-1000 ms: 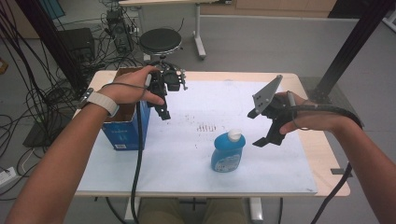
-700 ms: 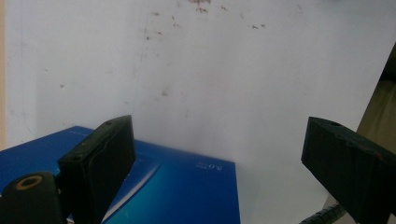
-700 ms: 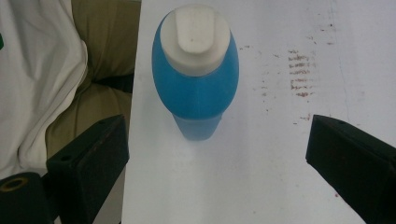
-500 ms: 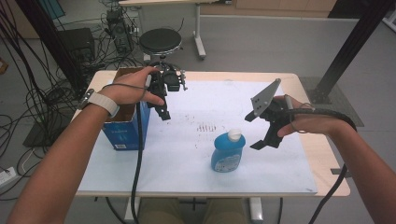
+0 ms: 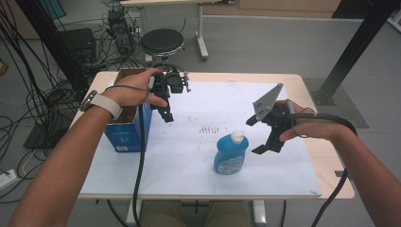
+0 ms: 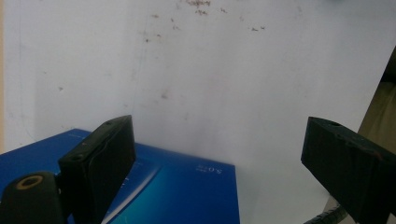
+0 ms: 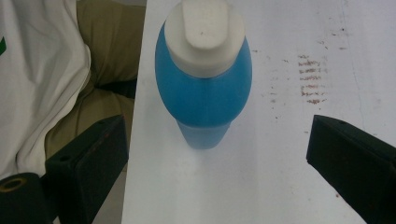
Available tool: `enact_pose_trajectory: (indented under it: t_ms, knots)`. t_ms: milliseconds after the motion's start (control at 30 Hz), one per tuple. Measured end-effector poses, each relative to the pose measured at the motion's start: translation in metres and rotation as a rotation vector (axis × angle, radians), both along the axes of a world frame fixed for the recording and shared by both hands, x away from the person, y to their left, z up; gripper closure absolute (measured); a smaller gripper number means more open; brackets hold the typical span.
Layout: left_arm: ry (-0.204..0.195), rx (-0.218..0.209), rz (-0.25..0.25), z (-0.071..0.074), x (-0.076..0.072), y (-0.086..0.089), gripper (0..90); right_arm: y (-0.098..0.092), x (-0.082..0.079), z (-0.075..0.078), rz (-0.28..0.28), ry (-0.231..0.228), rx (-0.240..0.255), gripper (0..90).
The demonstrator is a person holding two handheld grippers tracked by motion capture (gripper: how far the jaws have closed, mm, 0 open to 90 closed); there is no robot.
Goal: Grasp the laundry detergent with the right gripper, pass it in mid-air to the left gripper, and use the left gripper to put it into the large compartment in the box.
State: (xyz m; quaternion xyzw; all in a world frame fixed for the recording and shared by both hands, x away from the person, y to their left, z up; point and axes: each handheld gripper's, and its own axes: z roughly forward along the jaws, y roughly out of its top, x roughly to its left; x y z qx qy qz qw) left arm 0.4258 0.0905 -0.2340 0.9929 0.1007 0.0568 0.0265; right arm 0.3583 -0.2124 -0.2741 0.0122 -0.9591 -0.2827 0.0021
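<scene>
I bring my right hand-held gripper (image 5: 259,135), jaws released wide, toward the blue bottle (image 5: 231,153) standing upright on the surface (image 5: 189,156). Next I must lower around its body and close. My left hand-held gripper (image 5: 166,113) waits released above the blue box (image 5: 124,135).

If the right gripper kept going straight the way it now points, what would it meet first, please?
Most likely the blue bottle: it stands upright, centred between the open jaws of the right gripper, white cap uppermost. The remaining gap is hard to judge.

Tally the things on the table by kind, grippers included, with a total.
Blue bottle with white cap: 1
Blue open box: 1
White sheet covering the table: 1
Hand-held grippers: 2, left gripper and right gripper, both open above the table
Total: 5
</scene>
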Motion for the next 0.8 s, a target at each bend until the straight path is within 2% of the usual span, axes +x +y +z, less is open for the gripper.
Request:
enact_pose_trajectory:
  t_ms: [800]
  knots:
    - [0.009, 0.003, 0.002, -0.004, 0.002, 0.0, 10.6, 0.004, 0.001, -0.015, 0.016, 0.012, 0.018, 5.3]
